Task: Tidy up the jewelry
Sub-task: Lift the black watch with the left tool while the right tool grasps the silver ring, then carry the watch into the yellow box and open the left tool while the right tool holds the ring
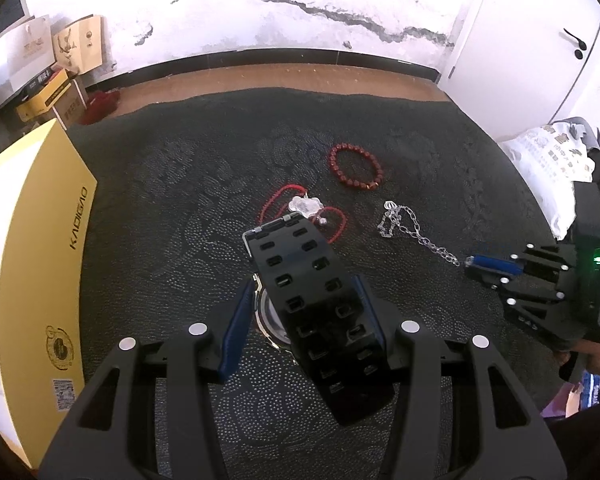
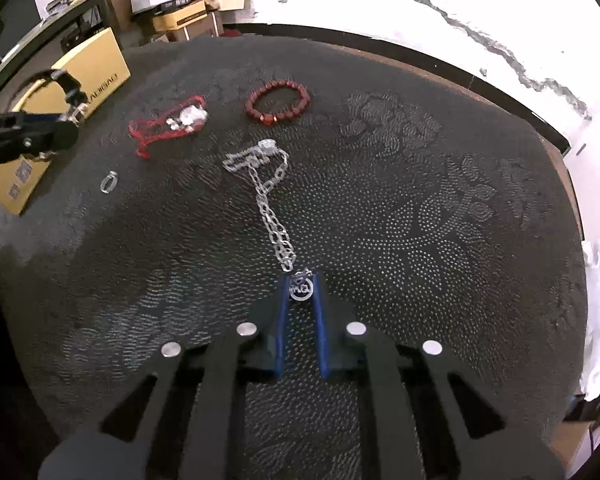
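A: Beside the yellow box (image 1: 40, 248), we have the left gripper (image 1: 300, 320) clamped on the black watch (image 1: 316, 300), lifted off the dark cloth (image 2: 420, 220).

B: And the right gripper (image 2: 301, 300)?

A: Its fingers are closed on the end ring of the silver chain (image 2: 268, 200), which trails away from the box across the cloth.

B: So what's left?

A: Most of it, we judge. The red bead bracelet (image 2: 278, 102) and the red cord pendant (image 2: 168, 124) lie untouched farther from the box, and a small ring (image 2: 109, 181) sits near it. Nothing looks stored yet.
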A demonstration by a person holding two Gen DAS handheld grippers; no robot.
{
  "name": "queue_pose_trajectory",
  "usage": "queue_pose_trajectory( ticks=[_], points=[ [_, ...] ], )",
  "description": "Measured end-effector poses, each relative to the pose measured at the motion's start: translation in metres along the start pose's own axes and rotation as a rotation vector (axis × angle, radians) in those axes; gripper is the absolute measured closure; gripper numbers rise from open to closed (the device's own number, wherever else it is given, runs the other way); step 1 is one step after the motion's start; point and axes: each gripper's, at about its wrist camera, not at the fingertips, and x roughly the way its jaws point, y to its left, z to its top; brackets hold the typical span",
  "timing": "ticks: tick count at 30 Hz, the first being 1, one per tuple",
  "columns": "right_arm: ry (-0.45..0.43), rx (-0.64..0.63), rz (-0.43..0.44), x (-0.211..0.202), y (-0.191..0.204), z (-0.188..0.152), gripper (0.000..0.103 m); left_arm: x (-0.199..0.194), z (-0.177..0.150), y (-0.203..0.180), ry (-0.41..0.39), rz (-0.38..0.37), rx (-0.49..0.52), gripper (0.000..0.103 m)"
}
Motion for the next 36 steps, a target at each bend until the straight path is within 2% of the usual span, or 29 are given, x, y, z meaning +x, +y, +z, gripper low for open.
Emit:
queue_pose_trajectory(
  ticks=[4,7,11,15,20,23,27,32,36],
  points=[
    [-0.049,0.021,0.000,-0.029,0.020,0.012,0.090,-0.013,0.000,0.006,-0.013,0.008,-0.009,0.054],
    [-0.084,0.003,-0.006,-0.051,0.055,0.028,0.090,-0.032,0.000,0.014,-0.036,0.021,-0.017,0.054],
    [-0.137,0.001,0.034,-0.081,0.112,0.056,0.090,-0.066,0.000,0.033,-0.081,0.052,-0.032,0.054],
    [-0.156,-0.019,0.086,-0.101,0.167,0.091,0.090,-0.105,-0.013,0.069,-0.122,0.132,-0.051,0.054],
    [-0.190,-0.097,0.116,-0.113,0.245,0.131,0.090,-0.139,-0.033,0.127,-0.148,0.209,-0.131,0.054],
    [-0.197,-0.134,0.142,-0.108,0.292,0.151,0.090,-0.153,-0.047,0.173,-0.158,0.253,-0.209,0.054],
    [-0.175,-0.149,0.196,-0.087,0.342,0.175,0.090,-0.157,-0.064,0.215,-0.178,0.338,-0.278,0.054],
    [-0.114,-0.144,0.208,-0.043,0.387,0.210,0.090,-0.143,-0.081,0.260,-0.139,0.332,-0.367,0.054],
    [-0.038,-0.096,0.189,0.006,0.401,0.233,0.090,-0.133,-0.087,0.282,-0.113,0.311,-0.409,0.054]
  ],
)
